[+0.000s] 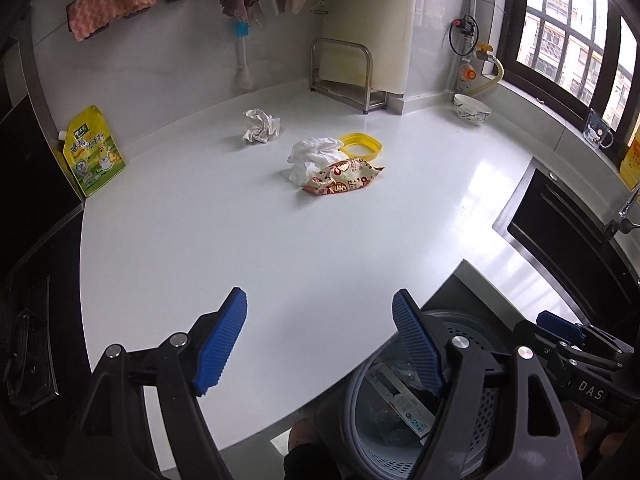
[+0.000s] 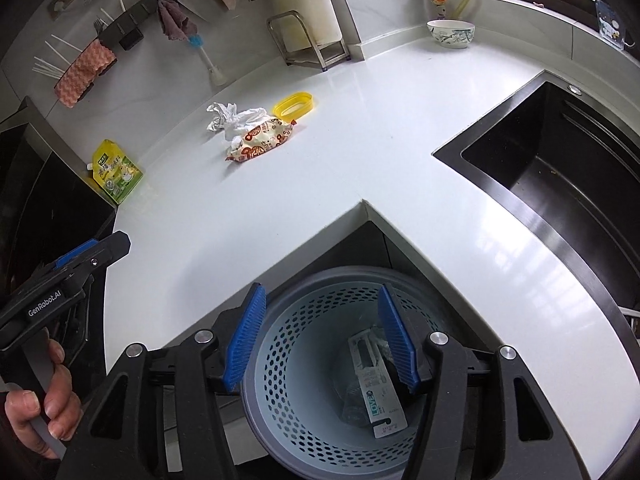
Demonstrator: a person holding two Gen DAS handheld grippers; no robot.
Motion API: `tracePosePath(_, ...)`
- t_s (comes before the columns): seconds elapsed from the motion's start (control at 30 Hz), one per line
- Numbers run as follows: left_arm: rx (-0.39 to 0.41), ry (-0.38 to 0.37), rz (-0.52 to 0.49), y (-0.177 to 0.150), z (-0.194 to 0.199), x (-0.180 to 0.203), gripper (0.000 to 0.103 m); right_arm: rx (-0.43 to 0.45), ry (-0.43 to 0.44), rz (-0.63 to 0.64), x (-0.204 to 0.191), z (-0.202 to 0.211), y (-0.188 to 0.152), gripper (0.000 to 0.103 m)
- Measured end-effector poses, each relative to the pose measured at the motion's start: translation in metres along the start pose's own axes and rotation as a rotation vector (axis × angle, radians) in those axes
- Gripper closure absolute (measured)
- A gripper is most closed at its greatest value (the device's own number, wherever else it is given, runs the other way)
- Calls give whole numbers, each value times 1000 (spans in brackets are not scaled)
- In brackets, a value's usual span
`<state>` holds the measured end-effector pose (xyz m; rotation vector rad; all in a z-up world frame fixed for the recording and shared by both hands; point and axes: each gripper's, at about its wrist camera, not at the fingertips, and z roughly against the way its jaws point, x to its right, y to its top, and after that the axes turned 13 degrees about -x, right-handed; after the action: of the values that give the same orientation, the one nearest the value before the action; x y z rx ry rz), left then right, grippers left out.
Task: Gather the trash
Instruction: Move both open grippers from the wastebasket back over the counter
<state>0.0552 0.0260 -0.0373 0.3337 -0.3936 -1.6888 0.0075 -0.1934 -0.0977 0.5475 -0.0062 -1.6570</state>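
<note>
- Nearest, the right gripper (image 2: 320, 334) is held over the perforated waste basket (image 2: 288, 400), which is tucked into the inner corner of the worktop so that trash can be dropped straight down into it. Its blue pads are spread apart and nothing is pinched between them.
- A flat printed packet (image 2: 378, 392) and some crumpled clear wrapping are seen lying at the bottom of the basket, so part of the collecting is judged to be done.
- The left gripper (image 1: 320, 344) is held just beside the right one, over the worktop edge and the basket rim; its pads are spread wide and empty as well.
- Both tools are pitched steeply downward, and the left one is gripped by a hand (image 2: 36, 412) wrapped around its handle.
- Farther out on the white worktop (image 1: 240, 240), well apart from both grippers, the remaining trash is left: a printed snack wrapper (image 1: 344, 178) touching a crumpled white tissue (image 1: 312, 156), with a yellow ring-shaped lid (image 1: 362, 146) just behind them.
- A second crumpled paper ball (image 1: 261, 125) lies apart, nearer the wall.
- A green-yellow spouted pouch (image 1: 93, 151) is leaned against the left end; whether it counts as trash cannot be told.
</note>
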Motion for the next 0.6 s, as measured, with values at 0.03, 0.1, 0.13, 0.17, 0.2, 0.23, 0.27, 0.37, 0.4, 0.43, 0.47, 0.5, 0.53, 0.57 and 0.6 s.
tracePosePath(0.03,1,-4,1,5,-2,-4,29,4,-3,-5,-4,-1,5,46)
tracePosePath(0.1,2,-12,0,16,-7,-13,29,8,-10,-13,-11,-4,14,46)
tracePosePath(0.13,1,-17,-2,21,-10,-17,29,10,-13,-18,-15,-6,18,46)
tracePosePath(0.17,0,-21,-4,26,-13,-21,29,12,-15,-25,-19,-8,22,46)
tracePosePath(0.2,-2,-24,-8,32,-16,-25,27,14,-15,-33,-23,-11,27,45)
tracePosePath(0.23,-4,-24,-13,37,-18,-29,27,15,-16,-42,-27,-14,31,45)
tracePosePath(0.27,-5,-20,-19,42,-21,-32,27,14,-15,-51,-30,-17,35,45)
tracePosePath(0.37,5,-21,-40,57,-26,-45,26,14,-11,-74,-42,-27,48,45)
tracePosePath(0.4,10,-20,-46,62,-28,-49,25,15,-13,-79,-46,-31,52,45)
tracePosePath(0.43,14,-20,-51,67,-30,-53,24,17,-16,-82,-50,-33,56,45)
tracePosePath(0.47,16,-21,-57,72,-33,-57,24,18,-19,-85,-55,-37,60,45)
tracePosePath(0.5,17,-23,-61,77,-35,-61,24,19,-20,-89,-59,-41,63,45)
tracePosePath(0.53,17,-26,-63,81,-38,-65,24,19,-21,-91,-62,-44,66,45)
tracePosePath(0.57,17,-29,-67,86,-41,-69,24,19,-23,-94,-66,-48,69,45)
tracePosePath(0.6,18,-30,-72,91,-43,-73,24,19,-26,-99,-70,-52,73,45)
